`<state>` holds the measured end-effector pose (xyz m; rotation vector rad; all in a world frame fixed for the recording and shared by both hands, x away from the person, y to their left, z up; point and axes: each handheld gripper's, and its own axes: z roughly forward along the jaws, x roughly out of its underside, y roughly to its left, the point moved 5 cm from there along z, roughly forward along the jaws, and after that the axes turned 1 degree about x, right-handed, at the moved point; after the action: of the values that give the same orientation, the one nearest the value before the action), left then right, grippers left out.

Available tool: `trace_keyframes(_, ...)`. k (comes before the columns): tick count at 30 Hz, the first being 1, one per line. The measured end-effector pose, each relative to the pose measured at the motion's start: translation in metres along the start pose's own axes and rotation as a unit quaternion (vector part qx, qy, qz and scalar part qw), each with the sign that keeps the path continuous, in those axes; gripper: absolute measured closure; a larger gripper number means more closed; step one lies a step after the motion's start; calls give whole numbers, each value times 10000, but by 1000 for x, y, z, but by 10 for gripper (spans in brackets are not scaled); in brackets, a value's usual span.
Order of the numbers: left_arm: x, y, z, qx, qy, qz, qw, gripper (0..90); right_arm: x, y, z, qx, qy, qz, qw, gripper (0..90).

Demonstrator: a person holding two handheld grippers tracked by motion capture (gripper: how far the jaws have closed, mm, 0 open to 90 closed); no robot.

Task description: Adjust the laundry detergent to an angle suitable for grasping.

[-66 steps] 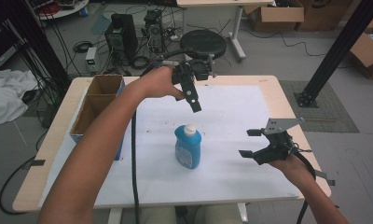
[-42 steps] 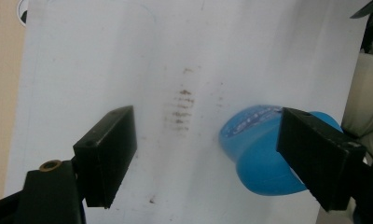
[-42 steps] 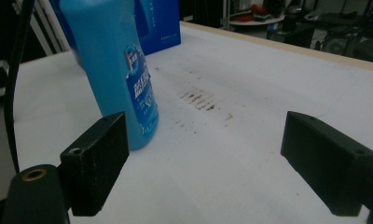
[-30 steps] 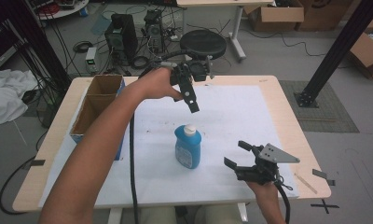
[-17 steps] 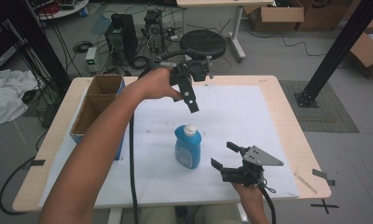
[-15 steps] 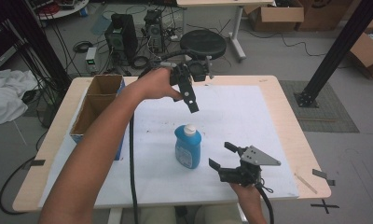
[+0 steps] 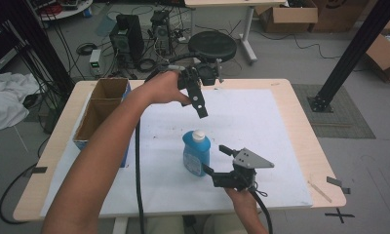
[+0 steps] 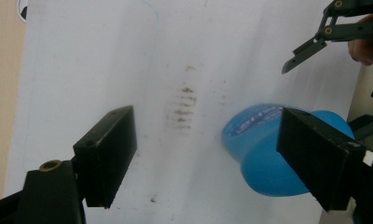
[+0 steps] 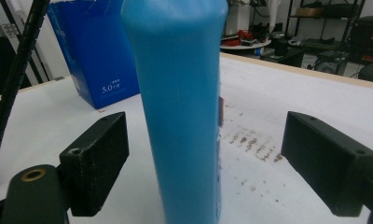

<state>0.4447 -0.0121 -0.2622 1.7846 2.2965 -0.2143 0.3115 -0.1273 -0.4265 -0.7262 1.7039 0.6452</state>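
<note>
While both grippers (image 7: 213, 159) (image 7: 202, 103) sit spread near the blue bottle (image 7: 196, 153), the far-left blue box (image 9: 98, 60) reads "5.0", maybe more.

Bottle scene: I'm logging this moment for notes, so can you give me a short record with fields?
bottle: blue, white cap, upright on the white sheet
right tongs: open, level with the bottle's body, jaws either side of it, not touching
left tongs: open, held above the sheet, pointing down
box: open cardboard with a blue side, at the table's left edge
sheet marks: brown smudges beside the bottle
</note>
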Motion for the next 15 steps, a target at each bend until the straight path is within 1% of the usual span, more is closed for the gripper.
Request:
trace_keyframes(1,0,0,0,-4,-6,12,10000,210,-2,3,5,-21,-1,-27,10000,145)
trace_keyframes(4,0,0,-1,-15,9,26,10000,210,-4,5,10,-11,8,-35,10000,145)
trace_keyframes(9,1,0,-1,-9,19,20,10000,210,-4,7,17,36,35,-20,10000,145)
trace_keyframes(11,1,0,-1,-4,17,15,10000,210,-4,6,23,62,62,20,10000,145)
trace_keyframes(12,1,-1,-1,-4,-4,-14,10000,210,-4,6,23,62,62,20,10000,145)
trace_keyframes(13,1,-1,-1,-8,11,-1,10000,210,-5,7,27,43,72,32,10000,145)
trace_keyframes(15,1,0,-1,-2,39,15,10000,210,-6,8,31,47,80,21,10000,145)
